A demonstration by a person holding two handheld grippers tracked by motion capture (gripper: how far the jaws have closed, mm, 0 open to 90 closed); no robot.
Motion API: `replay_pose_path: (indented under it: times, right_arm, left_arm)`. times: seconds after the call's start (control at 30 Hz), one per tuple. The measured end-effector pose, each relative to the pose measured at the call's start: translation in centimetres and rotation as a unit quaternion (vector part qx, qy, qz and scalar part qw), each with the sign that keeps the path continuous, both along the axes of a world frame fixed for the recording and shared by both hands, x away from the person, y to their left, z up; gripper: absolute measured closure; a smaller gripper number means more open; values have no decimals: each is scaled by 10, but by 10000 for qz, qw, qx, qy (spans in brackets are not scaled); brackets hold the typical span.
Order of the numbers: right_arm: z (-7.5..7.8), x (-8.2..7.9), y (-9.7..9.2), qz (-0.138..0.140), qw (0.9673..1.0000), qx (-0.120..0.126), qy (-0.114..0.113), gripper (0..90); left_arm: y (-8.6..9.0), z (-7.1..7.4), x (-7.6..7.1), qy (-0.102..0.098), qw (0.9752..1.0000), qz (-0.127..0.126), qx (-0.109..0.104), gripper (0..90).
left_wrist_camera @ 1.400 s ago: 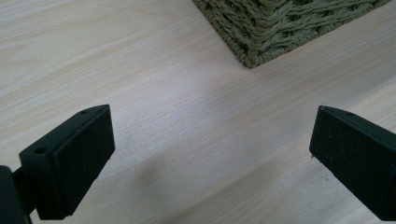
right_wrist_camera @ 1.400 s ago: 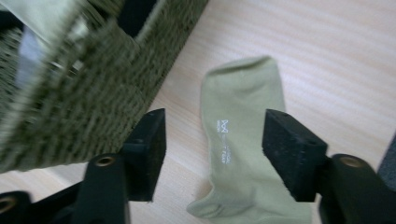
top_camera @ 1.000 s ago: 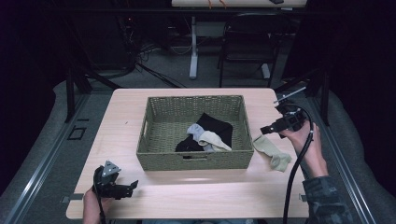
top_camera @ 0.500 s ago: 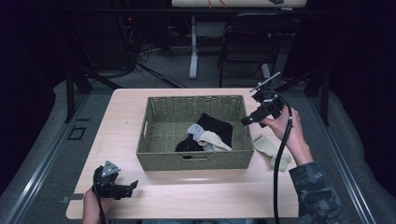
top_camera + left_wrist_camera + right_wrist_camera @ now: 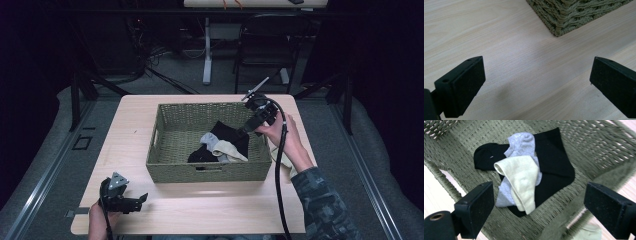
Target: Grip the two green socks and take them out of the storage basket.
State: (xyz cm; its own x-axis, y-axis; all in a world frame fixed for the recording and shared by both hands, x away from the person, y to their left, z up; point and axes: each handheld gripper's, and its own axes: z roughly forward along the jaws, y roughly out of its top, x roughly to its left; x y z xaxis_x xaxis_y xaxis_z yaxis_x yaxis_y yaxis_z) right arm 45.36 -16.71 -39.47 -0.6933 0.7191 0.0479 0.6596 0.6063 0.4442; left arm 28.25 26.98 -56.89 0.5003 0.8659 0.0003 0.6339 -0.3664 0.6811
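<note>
Right gripper view: cream sock [image 5: 522, 180] draped over grey sock [image 5: 521, 143].

A woven green basket [image 5: 165, 145] sits mid-frame in the high view. Inside it, right of centre, a black sock [image 5: 554, 162] lies flat, with a grey sock [image 5: 520, 141] and a crumpled cream sock [image 5: 522, 178] draped across it. Another cream sock [image 5: 286, 161] lies outside, by the basket's right wall.

Beyond the table [image 5: 130, 120], far side, I see: one dark chair [image 5: 262, 55]; one white table leg [image 5: 207, 50]; cables [image 5: 150, 65] on grey floor [image 5: 50, 150].
</note>
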Motion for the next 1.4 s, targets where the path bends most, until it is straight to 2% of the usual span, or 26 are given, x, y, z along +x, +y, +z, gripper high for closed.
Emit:
replay_pose_path:
  times: [0.13,0.17,0.23,0.67,0.8,0.83,0.87,0.97,1.23,1.27,1.4]
  right_arm:
    - [-7,3,12,101,9999,-51,72,95]
    - [-9,3,15,105,9999,-1,79,96]
    - [-12,5,21,174,9997,-83,130,100]
    - [-47,13,47,302,9983,-181,459,126]
    - [-58,16,53,361,9972,-291,585,147]
    - [-60,16,54,368,9966,-384,633,151]
    - [-64,16,56,360,9967,-339,643,163]
    - [-71,17,60,379,9957,-406,740,200]
    - [-95,19,74,456,9910,-807,969,336]
    - [-98,19,76,399,9917,-792,931,381]
    - [-103,21,76,313,9908,-942,925,549]
  left_arm:
    - [0,0,0,-6,10000,-3,-2,0]
    - [0,0,0,-2,10000,-2,-1,0]
    - [0,0,0,-3,10000,-2,1,0]
    - [0,0,0,-10,10000,-10,-11,0]
    - [0,0,0,-10,10000,-5,-11,0]
    - [0,0,0,-14,10000,-19,0,0]
    - [0,0,0,-9,10000,-9,-7,0]
    - [0,0,0,-5,10000,-8,-8,0]
    - [0,0,0,-10,10000,-19,-2,0]
    - [0,0,0,-8,10000,-8,-11,0]
    - [0,0,0,-10,10000,-5,-14,0]
